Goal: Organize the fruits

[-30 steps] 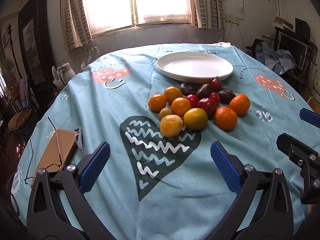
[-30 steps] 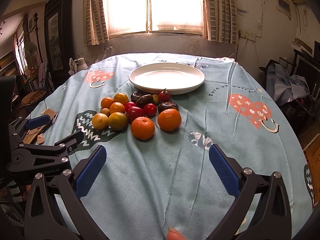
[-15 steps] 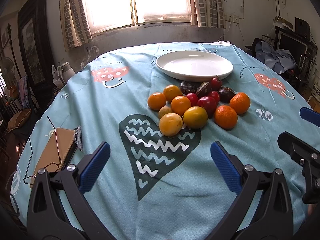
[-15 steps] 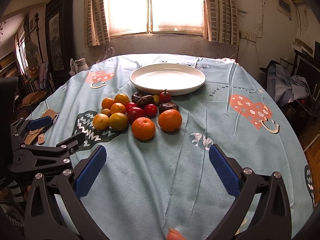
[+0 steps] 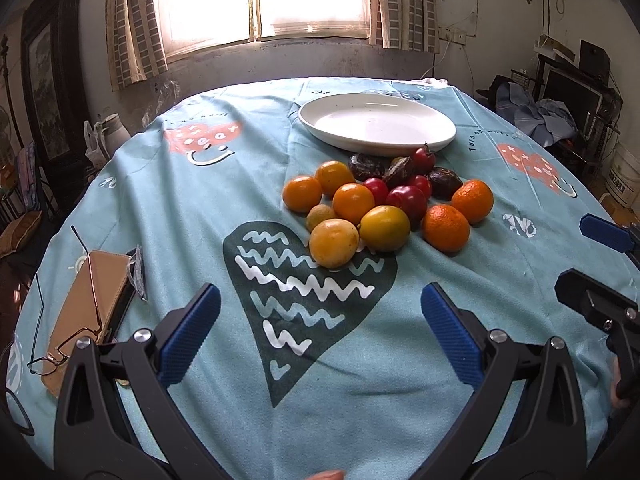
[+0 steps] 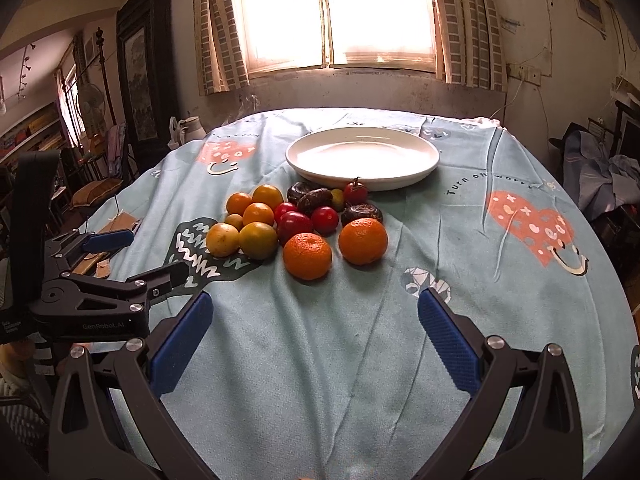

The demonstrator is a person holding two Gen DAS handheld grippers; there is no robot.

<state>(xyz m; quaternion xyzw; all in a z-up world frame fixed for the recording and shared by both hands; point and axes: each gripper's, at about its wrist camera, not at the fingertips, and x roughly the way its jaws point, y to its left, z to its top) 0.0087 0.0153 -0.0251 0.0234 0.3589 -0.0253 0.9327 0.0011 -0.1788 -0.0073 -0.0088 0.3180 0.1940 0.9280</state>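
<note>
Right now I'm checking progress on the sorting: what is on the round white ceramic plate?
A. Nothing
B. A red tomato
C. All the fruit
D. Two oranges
A: the round white ceramic plate is bare, and the pile of mixed fruit lies on the tablecloth in front of it.

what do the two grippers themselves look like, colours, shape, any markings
Both match: the left gripper and right gripper have matte black angled arms with silver screw heads, each ending in blue fingers with ribbed pads. Seen from the right wrist camera, the left gripper's black body carries pale "GenRobot.AI" lettering. No cables visible.
</note>
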